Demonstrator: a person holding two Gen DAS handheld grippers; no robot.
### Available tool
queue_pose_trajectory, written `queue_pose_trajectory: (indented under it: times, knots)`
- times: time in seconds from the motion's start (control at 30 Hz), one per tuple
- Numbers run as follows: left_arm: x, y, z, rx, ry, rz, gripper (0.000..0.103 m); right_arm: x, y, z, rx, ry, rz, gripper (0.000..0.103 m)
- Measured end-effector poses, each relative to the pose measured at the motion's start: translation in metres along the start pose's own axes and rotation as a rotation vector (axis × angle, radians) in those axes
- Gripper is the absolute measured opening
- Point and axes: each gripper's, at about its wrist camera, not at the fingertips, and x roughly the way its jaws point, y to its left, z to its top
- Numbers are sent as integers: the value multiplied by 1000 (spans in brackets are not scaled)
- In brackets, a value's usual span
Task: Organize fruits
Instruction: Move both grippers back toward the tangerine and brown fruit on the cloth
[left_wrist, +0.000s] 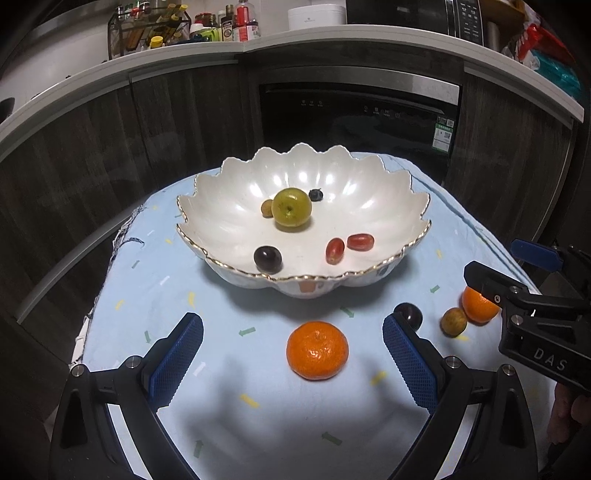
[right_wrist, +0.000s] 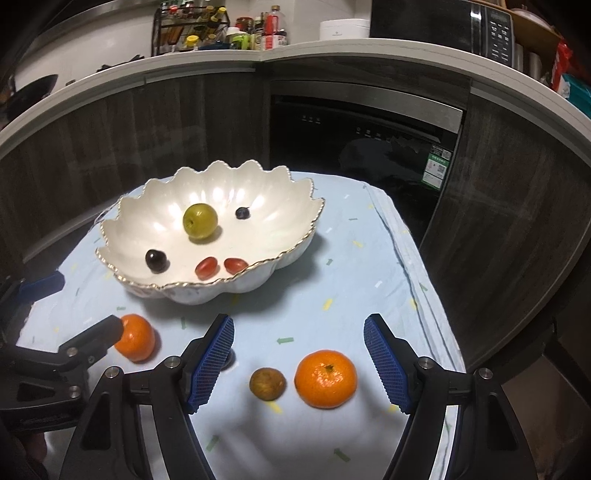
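A white scalloped bowl (left_wrist: 417, 206) (right_wrist: 295, 206) stands on the blue cloth and holds a green fruit (left_wrist: 291, 207) (right_wrist: 200, 220), two red grape tomatoes (left_wrist: 349, 246) (right_wrist: 219, 266), a dark grape (left_wrist: 267, 258) (right_wrist: 154, 260), a blueberry (left_wrist: 315, 194) (right_wrist: 242, 212) and a small brown fruit (left_wrist: 266, 208). My left gripper (left_wrist: 293, 358) is open over a tangerine (left_wrist: 317, 350) (right_wrist: 136, 336). My right gripper (right_wrist: 299, 363) (left_wrist: 517, 273) is open over a second tangerine (right_wrist: 325, 378) (left_wrist: 476, 304) and a brown fruit (right_wrist: 267, 383) (left_wrist: 453, 321). A dark grape (left_wrist: 410, 314) lies by the left gripper's right finger.
The blue cloth (left_wrist: 221, 406) (right_wrist: 351, 277) covers a small table whose edges drop off at left and right. Dark cabinets and a dishwasher (left_wrist: 360, 114) stand behind it. A counter above them carries bottles and a rack (left_wrist: 147, 27).
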Motion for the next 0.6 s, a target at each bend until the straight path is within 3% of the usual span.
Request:
queue_pose_trajectory:
  times: [0.07,0.4,0.6]
  knots:
    - [3,-2,-3,9,4,2,99,1,3,-4,-18,-3,5,73]
    - [19,-6,-15,28,31,-6,93,16,10,-19,-37,55,57,47]
    - [26,-7,-16,22,46,-27,85,22,13,-25,-44,77,78,45]
